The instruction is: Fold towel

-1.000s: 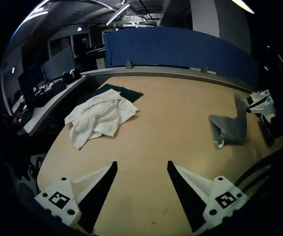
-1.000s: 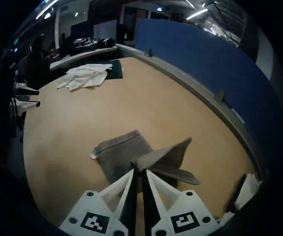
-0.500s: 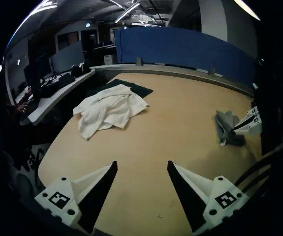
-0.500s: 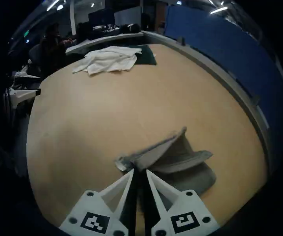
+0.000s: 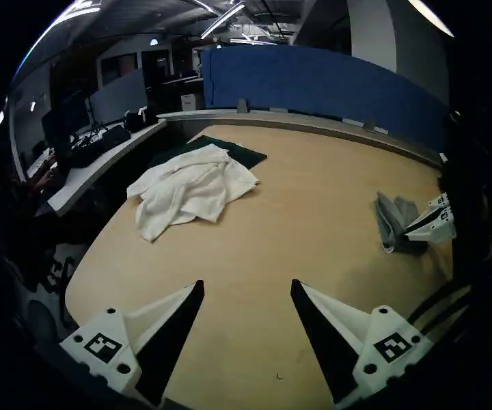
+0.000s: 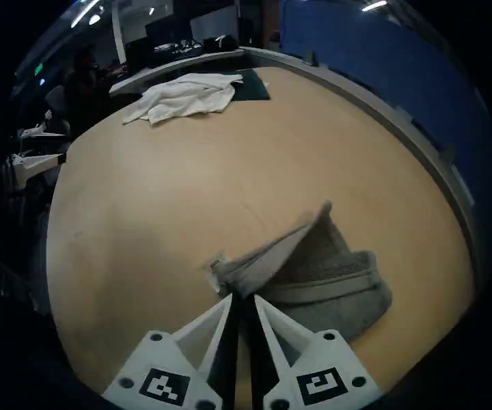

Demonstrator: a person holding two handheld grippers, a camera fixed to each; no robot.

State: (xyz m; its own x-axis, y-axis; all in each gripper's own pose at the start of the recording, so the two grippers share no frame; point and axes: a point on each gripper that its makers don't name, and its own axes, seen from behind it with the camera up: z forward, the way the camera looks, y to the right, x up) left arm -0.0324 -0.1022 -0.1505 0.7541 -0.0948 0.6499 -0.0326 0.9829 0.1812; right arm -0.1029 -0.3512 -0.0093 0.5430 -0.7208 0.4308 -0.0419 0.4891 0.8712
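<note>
Tightly around grey towel (image 6: 328,273), right hand-held gripper (image 6: 244,297) with square tags (image 6: 316,386)

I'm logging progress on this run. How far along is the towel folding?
Done: the gray towel lies in doubled layers, so it looks partly folded. In hand: the right gripper is shut on a raised flap of it. To do: that flap isn't laid flat, the white towel lies crumpled, partly on a dark green cloth, and the left gripper hangs open over the table.
</note>
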